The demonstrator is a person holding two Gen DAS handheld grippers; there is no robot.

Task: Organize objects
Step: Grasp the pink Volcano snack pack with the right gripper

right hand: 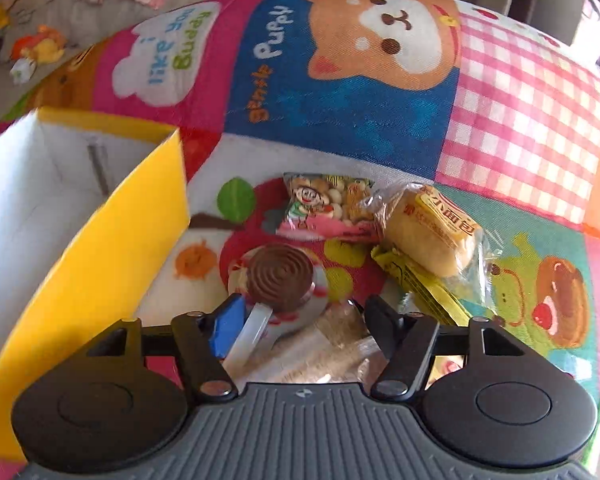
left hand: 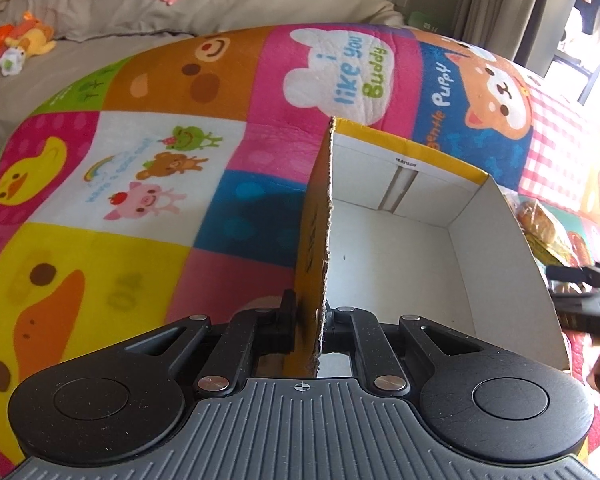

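Two grippers worked over a bright patchwork play mat (left hand: 140, 184) printed with cartoon animals. On the left, the left gripper (left hand: 310, 320) was pinched tight on the near left wall of an open cardboard box (left hand: 388, 248), yellow outside, white inside, its raw corrugated edge running up between the jaws. The box stood on the mat with nothing visible inside it. Just right of the box lay the snacks: a chocolate spiral lollipop (right hand: 280, 276) in clear wrap, a small packet of biscuit balls (right hand: 324, 206) behind it, a wrapped bread roll (right hand: 428, 232) resting partly on a yellow sachet (right hand: 420, 284), and a pale clear-wrapped bar (right hand: 320, 348) nearest the camera. The right gripper (right hand: 300, 316) hung half spread over the lollipop's white stick and the pale bar, both between its fingers, its pads not visibly pressing either.
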